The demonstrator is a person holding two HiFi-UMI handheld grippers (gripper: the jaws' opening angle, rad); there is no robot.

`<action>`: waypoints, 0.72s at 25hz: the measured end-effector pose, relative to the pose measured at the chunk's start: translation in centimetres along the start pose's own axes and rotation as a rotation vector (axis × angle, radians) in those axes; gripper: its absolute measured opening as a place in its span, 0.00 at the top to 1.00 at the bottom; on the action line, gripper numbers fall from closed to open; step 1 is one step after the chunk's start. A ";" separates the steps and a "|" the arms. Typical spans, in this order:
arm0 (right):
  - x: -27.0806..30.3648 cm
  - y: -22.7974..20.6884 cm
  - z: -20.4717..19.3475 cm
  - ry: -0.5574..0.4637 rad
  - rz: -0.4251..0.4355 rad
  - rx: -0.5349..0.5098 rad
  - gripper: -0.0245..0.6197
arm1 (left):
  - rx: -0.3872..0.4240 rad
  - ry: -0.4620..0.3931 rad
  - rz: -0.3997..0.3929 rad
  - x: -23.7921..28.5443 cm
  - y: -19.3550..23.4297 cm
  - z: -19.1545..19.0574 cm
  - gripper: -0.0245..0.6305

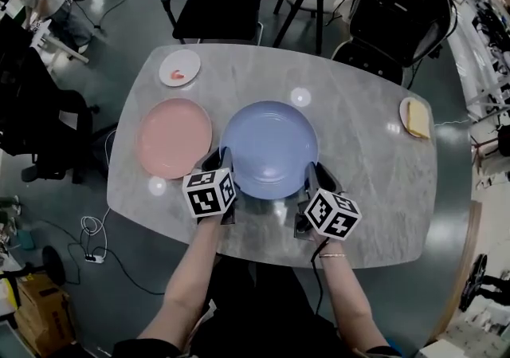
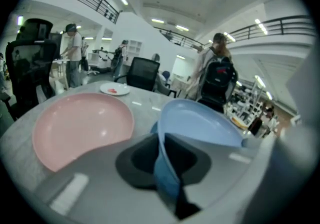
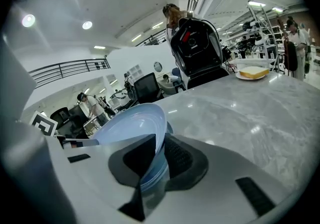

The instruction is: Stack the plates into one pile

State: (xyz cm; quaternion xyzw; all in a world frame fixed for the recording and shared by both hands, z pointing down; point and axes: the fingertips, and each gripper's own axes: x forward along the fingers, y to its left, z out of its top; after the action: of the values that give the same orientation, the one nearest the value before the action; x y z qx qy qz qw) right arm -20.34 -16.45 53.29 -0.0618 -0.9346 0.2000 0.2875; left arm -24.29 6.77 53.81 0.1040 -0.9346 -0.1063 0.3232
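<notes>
Head view: blue plate (image 1: 269, 149) mid-table (image 1: 374, 189), toward the near edge. Left gripper (image 1: 219, 161) and right gripper (image 1: 315, 175) flank its near rim, probably to carry it level onto the pink plate (image 1: 175, 139) by the left edge.
Left gripper view: jaws pinch the blue rim.
Right gripper view: jaws clamp the opposite rim.

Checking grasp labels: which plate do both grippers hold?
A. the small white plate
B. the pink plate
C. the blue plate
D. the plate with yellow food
C: each gripper view shows the blue plate with its rim pinched between the jaws of the left gripper and the right gripper; the pink plate lies untouched beside it.
</notes>
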 end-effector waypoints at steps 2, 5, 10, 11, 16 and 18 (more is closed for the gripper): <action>0.6 0.1 -0.2 0.007 -0.005 -0.007 0.89 | 0.000 0.010 0.002 0.5 0.5 -0.3 0.90; 1.1 -0.1 -0.6 0.019 -0.019 -0.017 0.89 | 0.014 0.024 0.004 1.2 0.8 -0.6 0.90; 1.6 -0.6 -1.4 0.042 -0.041 -0.064 0.88 | 0.036 0.041 0.015 1.9 0.7 -1.1 0.89; 1.6 -0.8 -1.6 0.047 -0.044 -0.064 0.88 | 0.045 0.044 0.018 2.0 0.6 -1.2 0.89; 1.9 -1.0 -2.1 0.054 -0.054 -0.071 0.88 | 0.066 0.051 0.027 2.3 0.8 -1.8 0.89; 2.1 -1.0 -2.1 0.055 -0.057 -0.075 0.88 | 0.069 0.045 0.028 2.4 0.9 -1.8 0.89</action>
State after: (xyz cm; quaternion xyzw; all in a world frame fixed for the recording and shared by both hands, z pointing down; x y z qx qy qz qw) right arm -20.86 -16.15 56.36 -0.0512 -0.9346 0.1546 0.3162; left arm -25.15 6.72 56.85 0.1045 -0.9315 -0.0673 0.3417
